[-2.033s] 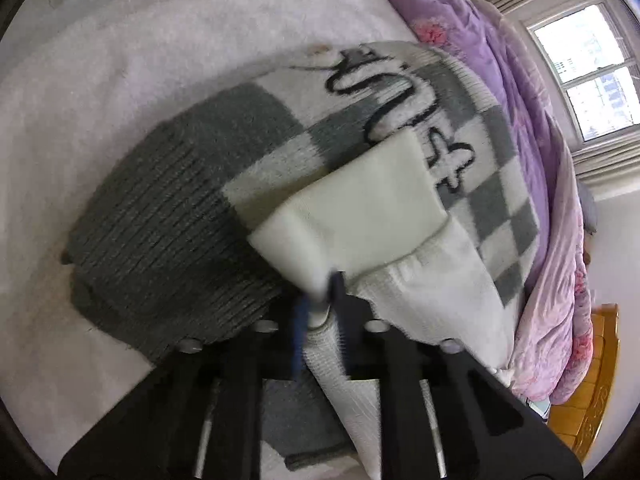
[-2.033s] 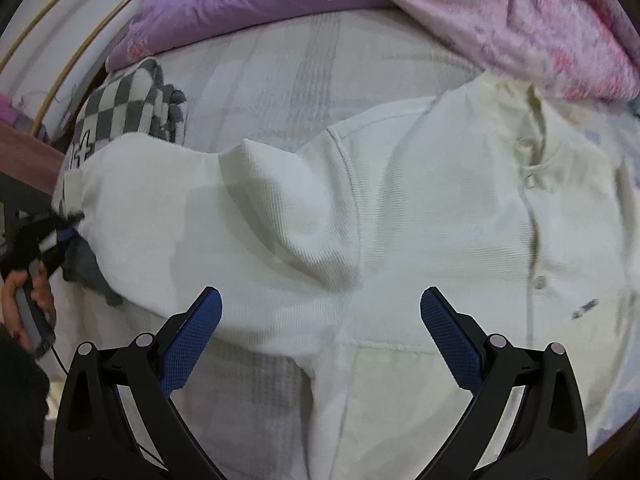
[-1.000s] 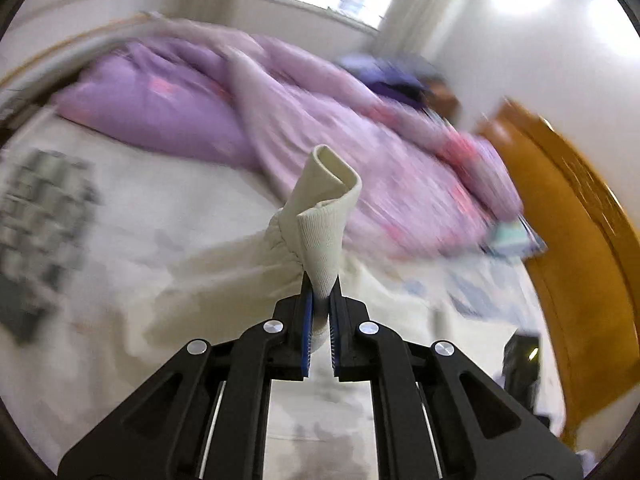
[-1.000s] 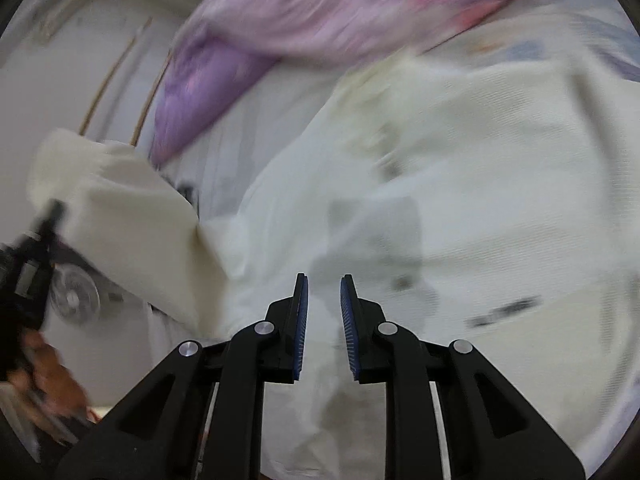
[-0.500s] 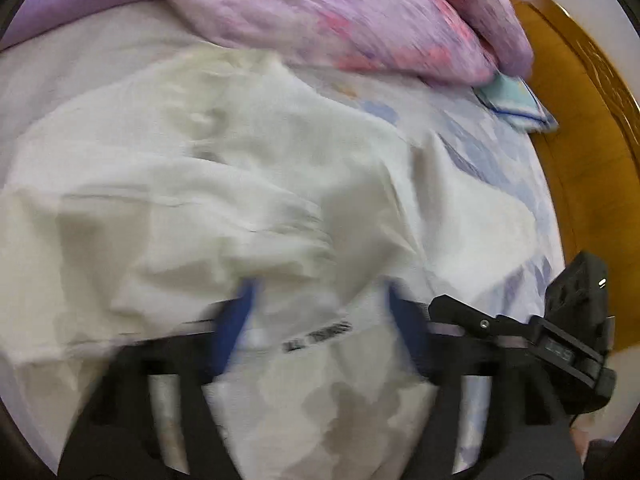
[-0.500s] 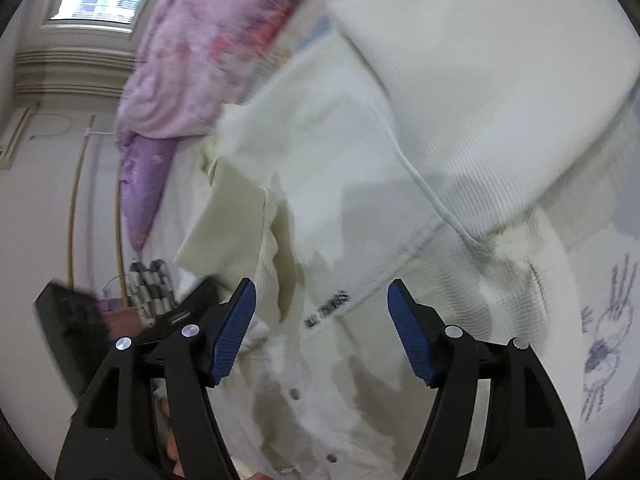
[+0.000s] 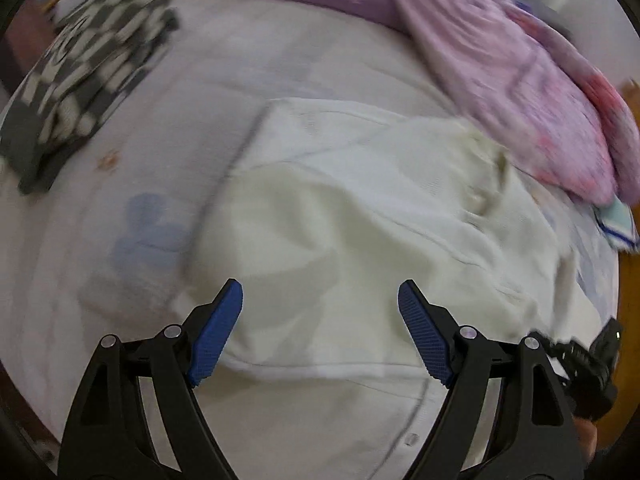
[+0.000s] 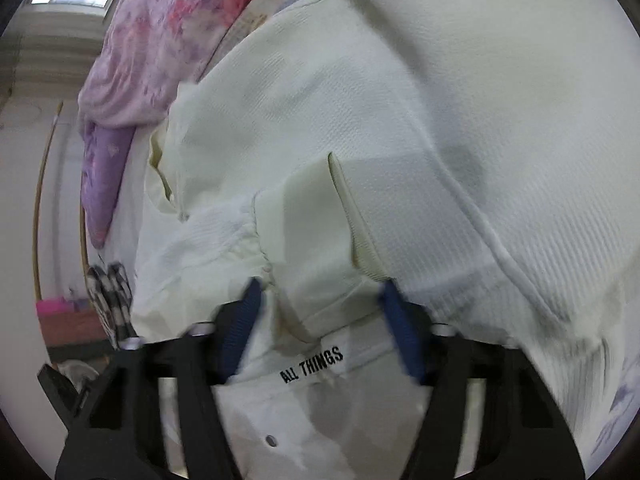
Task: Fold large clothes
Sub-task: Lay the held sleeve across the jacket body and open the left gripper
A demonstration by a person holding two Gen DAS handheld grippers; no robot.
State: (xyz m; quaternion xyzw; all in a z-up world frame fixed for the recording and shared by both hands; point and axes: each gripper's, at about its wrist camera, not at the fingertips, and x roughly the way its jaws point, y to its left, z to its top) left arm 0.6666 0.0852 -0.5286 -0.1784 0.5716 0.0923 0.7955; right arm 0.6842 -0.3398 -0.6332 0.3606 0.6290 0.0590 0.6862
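Observation:
A cream-white buttoned sweater [image 7: 360,208] lies spread on the bed. One sleeve is folded across its body, with the ribbed cuff [image 8: 316,204] lying on the front above an "ALL THINGS" label [image 8: 312,364]. My left gripper [image 7: 320,320] is open and empty, hovering above the sweater's folded left side. My right gripper [image 8: 320,320] is open and empty, just over the cloth below the cuff. The right gripper also shows at the lower right of the left wrist view [image 7: 592,356].
A grey-and-white checkered sweater [image 7: 80,64] lies folded at the bed's far left. A pink-purple quilt [image 7: 500,48] is heaped along the far side. A small blue-edged cloth [image 7: 616,220] lies at the right. A wooden bed frame [image 7: 630,280] borders the right edge.
My left gripper carried the sleeve across the sweater, let go of the cuff and opened, then drew back leftward. My right gripper shut briefly, then opened wide over the sweater.

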